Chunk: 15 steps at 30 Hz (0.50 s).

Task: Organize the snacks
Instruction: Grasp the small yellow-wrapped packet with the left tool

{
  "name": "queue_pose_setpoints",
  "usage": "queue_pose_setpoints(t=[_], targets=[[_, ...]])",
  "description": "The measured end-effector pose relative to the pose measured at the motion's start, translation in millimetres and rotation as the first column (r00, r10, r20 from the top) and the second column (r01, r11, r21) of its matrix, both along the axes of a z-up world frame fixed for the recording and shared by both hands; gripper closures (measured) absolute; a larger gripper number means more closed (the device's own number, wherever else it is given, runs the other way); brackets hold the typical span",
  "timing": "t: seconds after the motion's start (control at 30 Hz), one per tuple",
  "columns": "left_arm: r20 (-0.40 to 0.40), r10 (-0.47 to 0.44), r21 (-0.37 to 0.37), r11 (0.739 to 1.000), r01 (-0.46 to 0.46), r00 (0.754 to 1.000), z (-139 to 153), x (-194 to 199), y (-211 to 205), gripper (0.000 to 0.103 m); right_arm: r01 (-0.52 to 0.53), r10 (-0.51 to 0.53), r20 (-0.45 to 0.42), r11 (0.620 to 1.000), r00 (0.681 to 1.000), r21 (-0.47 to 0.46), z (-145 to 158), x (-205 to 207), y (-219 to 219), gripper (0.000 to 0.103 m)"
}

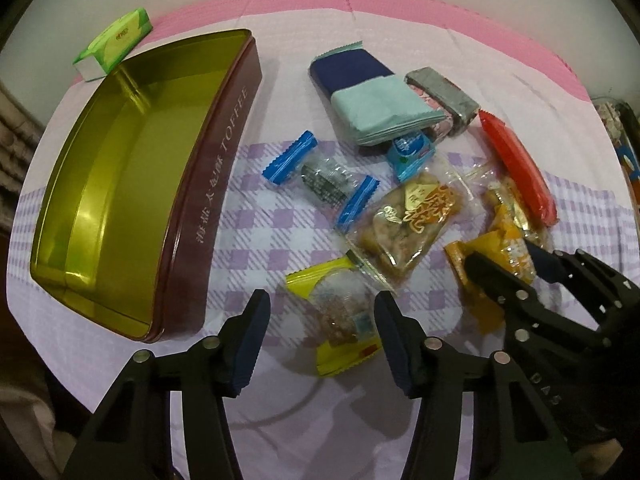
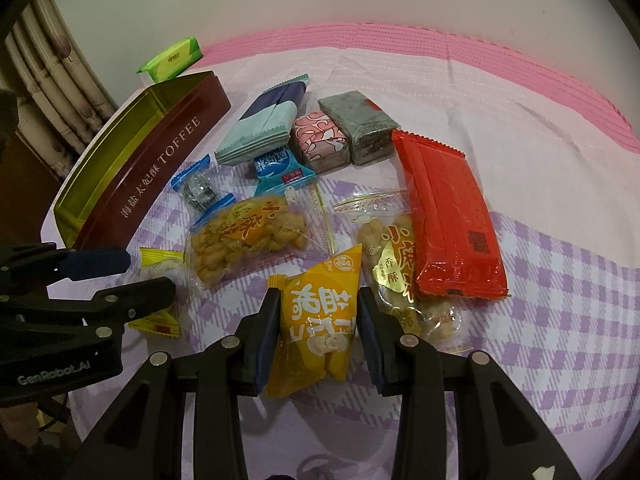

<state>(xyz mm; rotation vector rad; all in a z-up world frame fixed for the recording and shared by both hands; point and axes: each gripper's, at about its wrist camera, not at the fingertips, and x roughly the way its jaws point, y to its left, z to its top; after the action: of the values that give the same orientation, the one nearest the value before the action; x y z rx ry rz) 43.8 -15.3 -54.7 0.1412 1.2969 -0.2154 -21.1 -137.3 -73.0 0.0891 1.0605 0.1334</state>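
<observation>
in the left wrist view, the left tool (image 1: 320, 336) is seen spread apart around a yellow-ended snack packet (image 1: 340, 320) lying on the checked cloth (image 1: 256, 232); no pad is seen pressing it. the empty toffee tin (image 1: 132, 184) lies to its left, other snacks beyond. in the right wrist view, the right tool (image 2: 318, 336) is seen clenched on an orange snack packet (image 2: 316, 328), beside a red packet (image 2: 448, 216).

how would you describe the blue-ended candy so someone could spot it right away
Start at the toffee tin on the checked cloth. Just right of its long wall lies the candy, left of the clear twist-snack bag. Only it has a clear middle with a crimped blue strip at each end.
</observation>
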Motion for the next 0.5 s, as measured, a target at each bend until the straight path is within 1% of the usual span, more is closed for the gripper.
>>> queue_pose_setpoints(t=[0.3, 0.37, 0.5], targets=[[0.002, -0.020, 0.035, 0.999, 0.020, 1.000, -12, 1, 3, 0.055, 0.000, 0.000, -0.001, 1.000, 1.000, 0.000, 0, 0, 1, 0.067], [-0.006, -0.030, 0.032, 0.999, 0.030, 1.000, -15, 2, 4, 0.061, 0.000, 0.000, -0.001, 1.000, 1.000, 0.001, 0, 1, 0, 0.067], [-0.009, -0.035, 0.026, 0.999, 0.036, 0.999, -19, 3, 4, 0.067, -0.001, 0.001, -0.001, 1.000, 1.000, 0.001, 0, 1, 0, 0.067]])
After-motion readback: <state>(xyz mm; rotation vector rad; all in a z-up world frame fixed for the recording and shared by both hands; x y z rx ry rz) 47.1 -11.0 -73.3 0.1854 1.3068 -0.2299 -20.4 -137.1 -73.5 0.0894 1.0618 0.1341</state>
